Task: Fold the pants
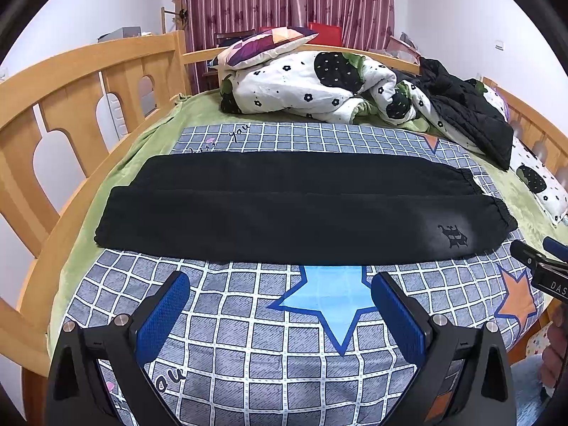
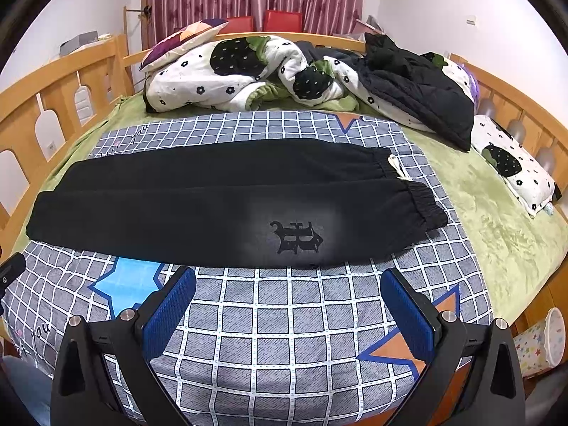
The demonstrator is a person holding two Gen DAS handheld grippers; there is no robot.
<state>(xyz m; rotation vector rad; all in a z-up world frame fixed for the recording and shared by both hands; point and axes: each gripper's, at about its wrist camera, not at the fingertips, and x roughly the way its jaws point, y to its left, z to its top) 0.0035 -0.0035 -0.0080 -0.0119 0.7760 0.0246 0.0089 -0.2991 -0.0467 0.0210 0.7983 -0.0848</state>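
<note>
Lying flat across a grid-patterned sheet point(image 1: 248, 348) on the bed point(image 1: 88, 81), black pants point(image 1: 284, 209) are seen with the 2 legs side by side, the elastic waistband point(image 2: 422, 202) to the right and a dark emblem point(image 2: 296, 238) on the nearer leg. The left gripper point(image 1: 280, 305) is held released, fingers wide apart, just short of the pants' near edge. The right gripper point(image 2: 289, 301) is likewise spread and empty, near the emblem. A rumpled floral quilt point(image 2: 220, 74) and a black jacket point(image 2: 415, 96) are piled beyond.
</note>
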